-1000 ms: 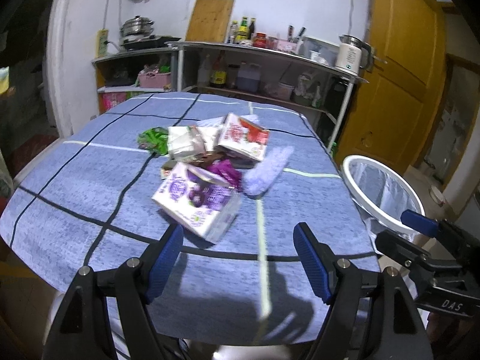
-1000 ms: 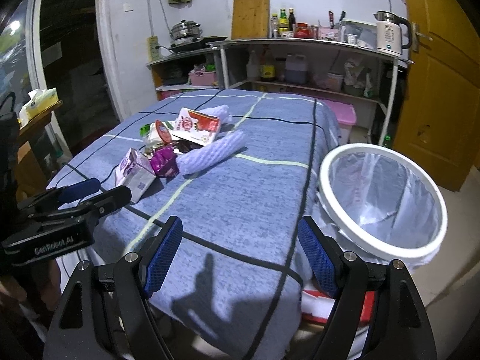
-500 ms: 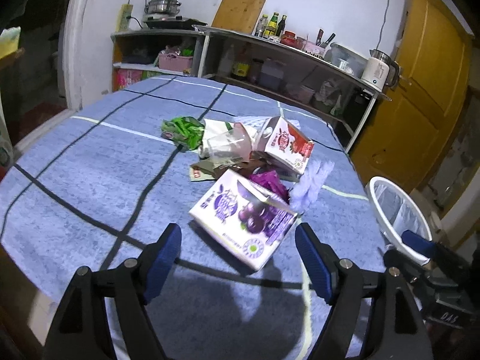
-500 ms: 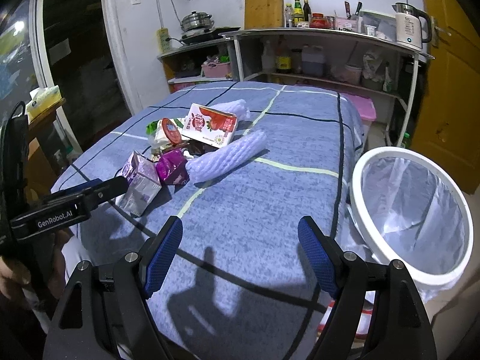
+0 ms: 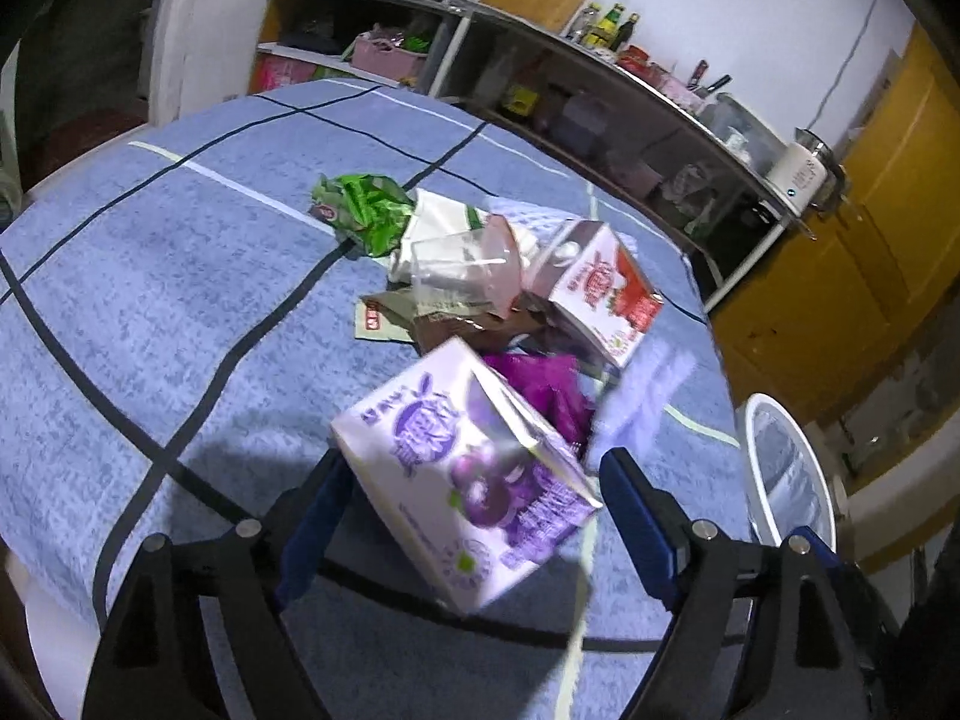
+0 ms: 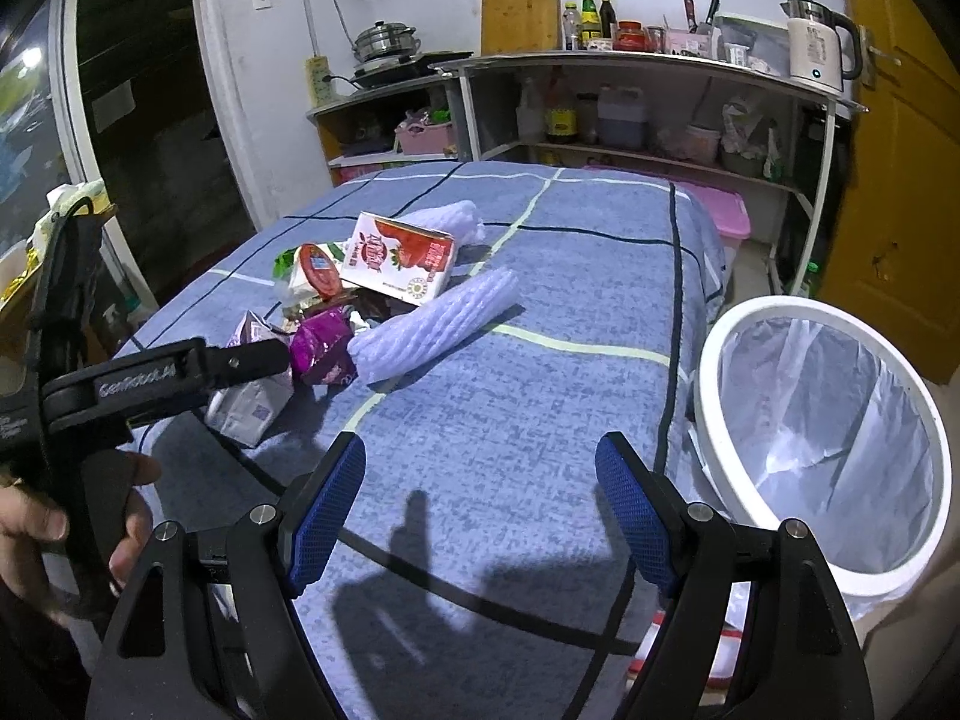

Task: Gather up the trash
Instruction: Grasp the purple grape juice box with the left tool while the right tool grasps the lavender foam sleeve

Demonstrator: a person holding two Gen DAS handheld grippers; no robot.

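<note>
A pile of trash lies on the blue checked tablecloth (image 5: 180, 276). Nearest is a purple drink carton (image 5: 474, 468), and my left gripper (image 5: 474, 480) is open with its blue pads on either side of the carton's near end. Behind it are a magenta wrapper (image 5: 540, 384), a red-and-white carton (image 5: 606, 294), a clear plastic cup (image 5: 462, 270) and a green wrapper (image 5: 366, 210). In the right wrist view my right gripper (image 6: 480, 456) hangs open over bare cloth, apart from the lilac foam sleeve (image 6: 438, 324). The left gripper (image 6: 240, 360) reaches over the purple carton (image 6: 252, 396).
A white-rimmed bin (image 6: 822, 450) lined with a clear bag stands off the table's right edge. Shelves (image 6: 630, 102) with bottles, a kettle and a chopping board run along the back wall. A yellow door (image 6: 900, 180) is at the right. A hand (image 6: 36, 522) holds the left gripper's handle.
My left gripper has moved forward and down, so the purple carton now sits between its open fingers. The right gripper has moved forward a little and stays open.
</note>
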